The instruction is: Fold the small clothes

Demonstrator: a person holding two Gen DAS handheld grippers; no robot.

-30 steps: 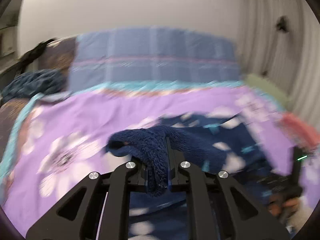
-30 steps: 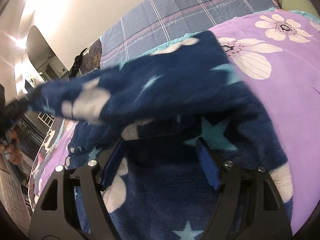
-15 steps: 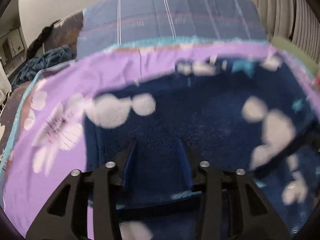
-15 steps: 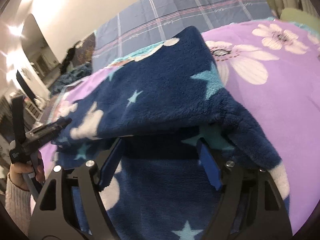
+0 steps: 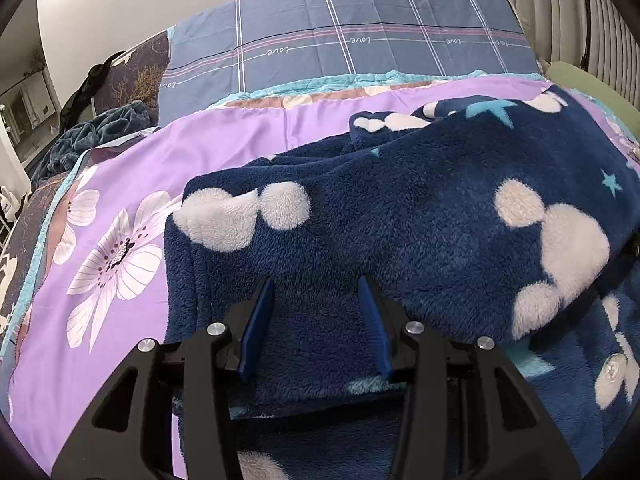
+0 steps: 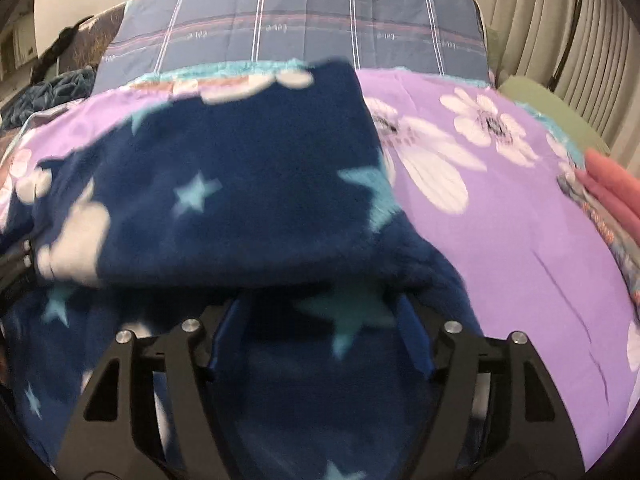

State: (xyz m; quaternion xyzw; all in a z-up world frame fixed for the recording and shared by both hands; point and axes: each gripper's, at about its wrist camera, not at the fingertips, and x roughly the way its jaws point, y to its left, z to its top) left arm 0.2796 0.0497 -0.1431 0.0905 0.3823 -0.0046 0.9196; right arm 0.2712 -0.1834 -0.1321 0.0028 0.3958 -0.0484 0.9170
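Nearest the left wrist camera, the left tool [image 5: 316,292] is standing with its two blue pads apart, pressing on nothing, hovering just over the navy fleece garment [image 5: 400,216]. The garment is lying folded over itself on the bed, an upper layer overlapping a lower one, filling the view from 6 o'clock out to 3 o'clock, its white blobs and teal stars showing.

In the right wrist view, the right tool [image 6: 320,320] is closing slightly with its pads still wide apart; the garment's [image 6: 240,184] lower layer is lying between them, and the folded upper layer is hanging just ahead of the tips. This view is blurred, so I cannot tell whether the pads are touching the fleece.

The garment is resting on a purple flowered bedcover [image 5: 120,200], which is spreading toward 9 o'clock in the left view and toward 3 o'clock in the right. Two white flowers are showing at 9 o'clock in the left view.

Farther off, at 12 o'clock, one blue checked quilt [image 5: 340,40] is lying across the head of the bed. At 10 o'clock a dark teal blanket [image 5: 88,136] is sitting bunched. At 2 o'clock pale curtains [image 6: 580,40] are hanging.
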